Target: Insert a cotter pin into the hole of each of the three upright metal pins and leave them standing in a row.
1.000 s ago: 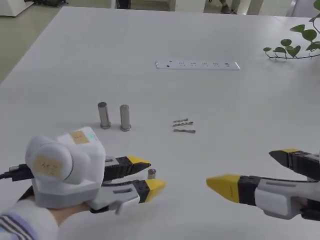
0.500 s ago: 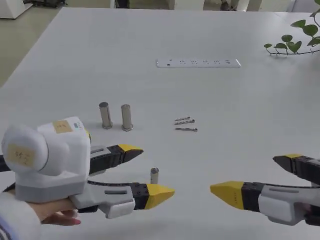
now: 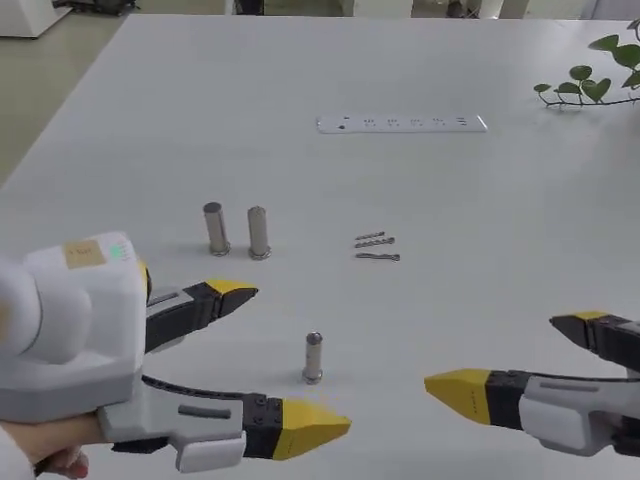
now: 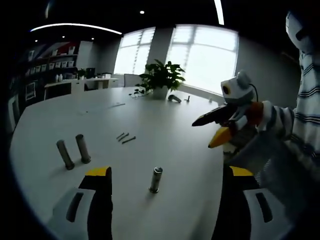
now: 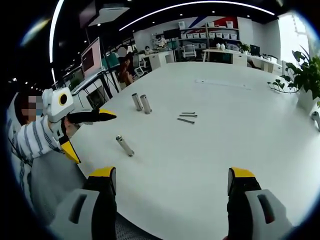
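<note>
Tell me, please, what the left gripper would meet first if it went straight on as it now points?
Probably the short upright silver metal pin, standing alone just ahead between the open jaws of the left gripper; its exact depth is unclear.

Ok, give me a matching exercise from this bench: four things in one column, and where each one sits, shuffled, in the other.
Things:
1 lone metal pin
2 cotter pins
3 power strip
4 plant

Places:
A lying flat near the middle of the table
B leaves at the far right edge
C standing upright alone on the near side
D lying across the far side

Pairs: 1-C, 2-A, 3-D, 4-B
</note>
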`<state>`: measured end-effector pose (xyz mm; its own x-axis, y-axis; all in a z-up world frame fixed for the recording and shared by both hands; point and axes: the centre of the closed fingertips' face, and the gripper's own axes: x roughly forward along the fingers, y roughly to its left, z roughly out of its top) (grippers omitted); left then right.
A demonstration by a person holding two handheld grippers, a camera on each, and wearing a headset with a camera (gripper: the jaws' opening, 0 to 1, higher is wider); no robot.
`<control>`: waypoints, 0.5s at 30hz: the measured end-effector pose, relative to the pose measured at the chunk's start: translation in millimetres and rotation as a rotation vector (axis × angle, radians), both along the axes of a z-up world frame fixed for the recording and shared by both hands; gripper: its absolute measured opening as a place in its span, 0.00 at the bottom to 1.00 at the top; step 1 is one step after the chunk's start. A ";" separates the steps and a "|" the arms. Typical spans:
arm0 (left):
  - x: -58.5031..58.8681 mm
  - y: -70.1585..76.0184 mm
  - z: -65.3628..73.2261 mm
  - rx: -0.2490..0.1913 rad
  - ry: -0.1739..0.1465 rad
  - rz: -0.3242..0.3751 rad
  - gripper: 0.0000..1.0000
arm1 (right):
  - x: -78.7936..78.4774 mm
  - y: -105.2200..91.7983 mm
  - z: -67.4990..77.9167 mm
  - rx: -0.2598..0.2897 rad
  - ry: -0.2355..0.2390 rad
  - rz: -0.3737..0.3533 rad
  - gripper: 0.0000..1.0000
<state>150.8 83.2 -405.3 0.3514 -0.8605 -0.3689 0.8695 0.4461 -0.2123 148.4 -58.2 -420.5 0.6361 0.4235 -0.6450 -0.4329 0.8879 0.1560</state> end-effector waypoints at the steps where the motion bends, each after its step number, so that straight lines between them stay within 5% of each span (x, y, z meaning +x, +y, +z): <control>1: -1.0 1.0 0.8 0.000 0.001 0.000 0.95 | -0.2 0.3 -0.5 0.000 0.001 0.001 0.91; 15: -4.5 23.9 0.7 0.020 0.034 0.079 0.99 | 2.1 -3.3 -2.3 -0.027 0.005 0.015 0.91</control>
<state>146.4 107.2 -404.7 0.4053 -0.8229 -0.3983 0.8235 0.5178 -0.2317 150.5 -61.5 -422.8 0.6267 0.4154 -0.6593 -0.4453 0.8852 0.1344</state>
